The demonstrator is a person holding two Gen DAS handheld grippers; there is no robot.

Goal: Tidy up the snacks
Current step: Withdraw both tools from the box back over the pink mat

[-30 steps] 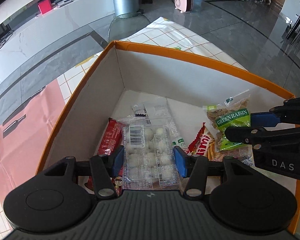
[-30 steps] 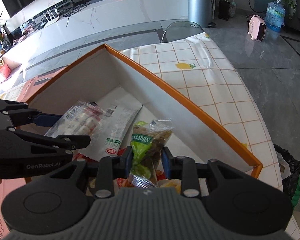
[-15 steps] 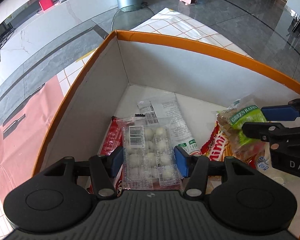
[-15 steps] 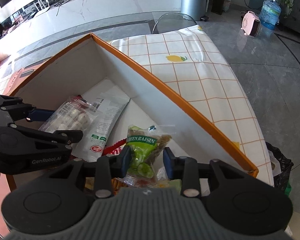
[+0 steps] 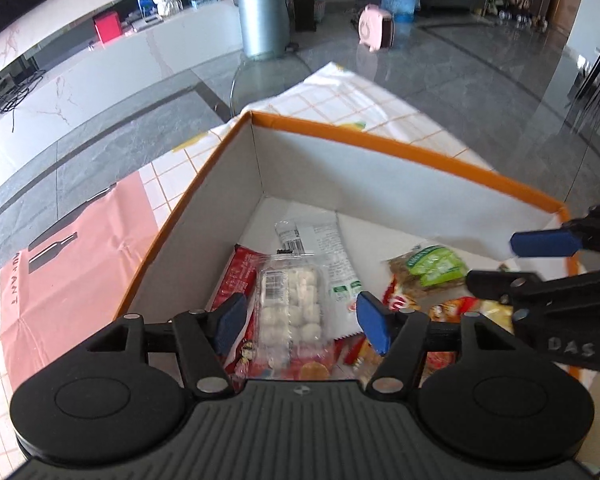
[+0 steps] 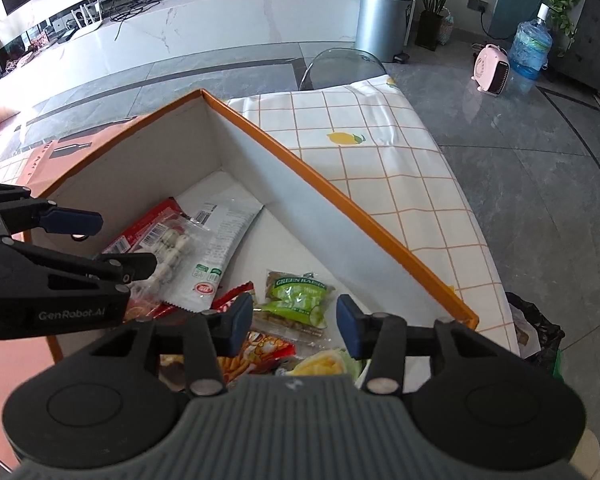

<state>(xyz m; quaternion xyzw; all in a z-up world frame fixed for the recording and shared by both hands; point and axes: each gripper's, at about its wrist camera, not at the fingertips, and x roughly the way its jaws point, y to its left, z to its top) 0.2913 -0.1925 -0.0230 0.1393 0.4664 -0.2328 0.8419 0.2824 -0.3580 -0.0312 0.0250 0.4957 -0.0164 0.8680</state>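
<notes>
Two grippers above orange-rimmed box (image 5: 400, 152). Left gripper (image 5: 302, 320) jaws just opened, apart, clear pack of white balls (image 5: 292, 304) lying loose below on box floor. Right gripper (image 6: 296, 322) jaws just opened, apart, green raisin bag (image 6: 300, 296) released, flat inside box near its right wall.

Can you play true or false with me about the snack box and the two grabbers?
1. The green raisin bag lies inside the orange-edged box. True.
2. The right gripper is squeezing the raisin bag. False: its jaws have just been opening and stand apart above the bag, which lies loose below.
3. The clear pack of white round sweets lies on top of a red packet. True.
4. The left gripper is shut tight on the sweets pack. False: its jaws have just been opening and do not press on the pack.
5. The tablecloth has lemons printed on it. True.
</notes>
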